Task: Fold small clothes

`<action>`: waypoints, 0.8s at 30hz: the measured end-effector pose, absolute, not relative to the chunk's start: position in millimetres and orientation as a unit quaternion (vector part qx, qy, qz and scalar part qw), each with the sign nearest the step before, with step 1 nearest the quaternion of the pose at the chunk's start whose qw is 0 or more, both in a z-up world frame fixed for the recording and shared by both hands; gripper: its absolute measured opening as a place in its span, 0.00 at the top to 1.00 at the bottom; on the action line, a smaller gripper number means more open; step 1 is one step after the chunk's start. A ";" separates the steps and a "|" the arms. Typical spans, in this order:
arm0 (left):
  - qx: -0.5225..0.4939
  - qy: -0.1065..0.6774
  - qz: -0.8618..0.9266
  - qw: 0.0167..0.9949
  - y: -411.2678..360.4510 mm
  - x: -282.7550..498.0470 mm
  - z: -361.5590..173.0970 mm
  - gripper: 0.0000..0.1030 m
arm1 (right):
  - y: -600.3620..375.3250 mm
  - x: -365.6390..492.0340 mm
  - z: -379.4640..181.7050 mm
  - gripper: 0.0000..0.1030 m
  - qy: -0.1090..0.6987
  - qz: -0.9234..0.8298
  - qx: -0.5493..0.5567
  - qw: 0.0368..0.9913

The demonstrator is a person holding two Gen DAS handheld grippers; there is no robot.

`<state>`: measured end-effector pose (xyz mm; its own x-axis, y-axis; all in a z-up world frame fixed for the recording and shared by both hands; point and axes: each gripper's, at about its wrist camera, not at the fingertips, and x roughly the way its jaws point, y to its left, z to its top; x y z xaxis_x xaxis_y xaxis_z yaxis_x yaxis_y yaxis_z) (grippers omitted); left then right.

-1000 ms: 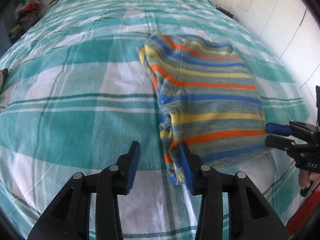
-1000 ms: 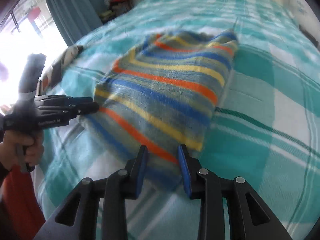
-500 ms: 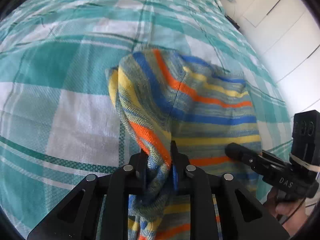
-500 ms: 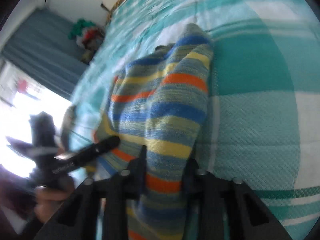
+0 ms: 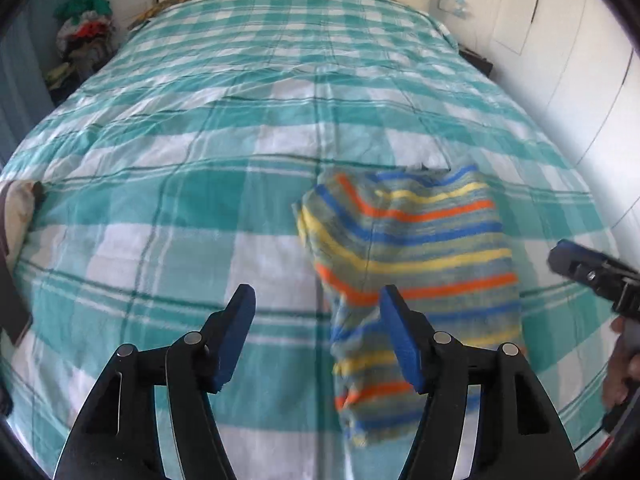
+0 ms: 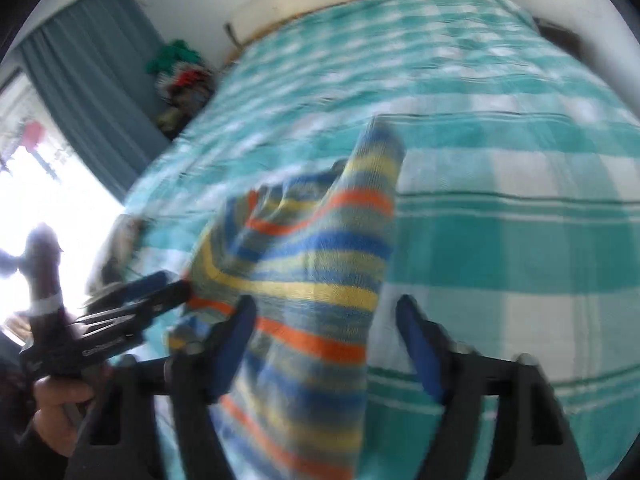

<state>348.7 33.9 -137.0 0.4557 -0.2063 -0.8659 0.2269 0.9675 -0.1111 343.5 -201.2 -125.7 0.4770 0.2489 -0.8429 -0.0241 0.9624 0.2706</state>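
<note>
A small knit garment (image 5: 416, 248) with blue, yellow and orange stripes lies folded on the teal and white checked bedspread (image 5: 200, 184). My left gripper (image 5: 316, 336) is open and empty above the garment's near left edge. My right gripper (image 6: 324, 344) is open too, over the garment's near edge (image 6: 304, 280), which shows blurred in the right wrist view. The right gripper (image 5: 592, 272) also shows at the right edge of the left wrist view, and the left gripper (image 6: 132, 304) at the left of the right wrist view.
A pile of clothes (image 5: 84, 36) sits by the bed's far left corner. A blue curtain (image 6: 92, 92) and bright window are on the left. A white wall (image 5: 560, 60) runs along the bed's right side. A pale object (image 5: 18, 208) lies at the left bed edge.
Both grippers were shut on the garment's near edge and lifting it half a second ago. Both have let go and opened, and the garment lies folded on the bed.
</note>
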 end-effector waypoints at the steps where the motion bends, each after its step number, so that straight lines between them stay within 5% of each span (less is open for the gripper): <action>1: 0.022 0.503 -0.118 0.856 39.2 330.9 -137.0 0.29 | -204.7 330.1 -120.1 0.28 0.509 0.072 0.095 0.852; 6: 0.078 0.468 -0.071 0.878 45.1 232.0 -102.1 0.00 | -200.6 236.9 -86.4 0.20 0.526 0.035 0.028 0.849; 12: 0.040 0.482 -0.060 0.873 53.4 147.2 -42.7 0.01 | -179.9 131.3 -29.1 0.03 0.509 -0.008 0.026 0.861; 24: 0.044 0.475 -0.019 0.879 59.3 68.1 6.8 0.01 | -146.2 46.9 18.8 0.02 0.497 -0.042 0.000 0.867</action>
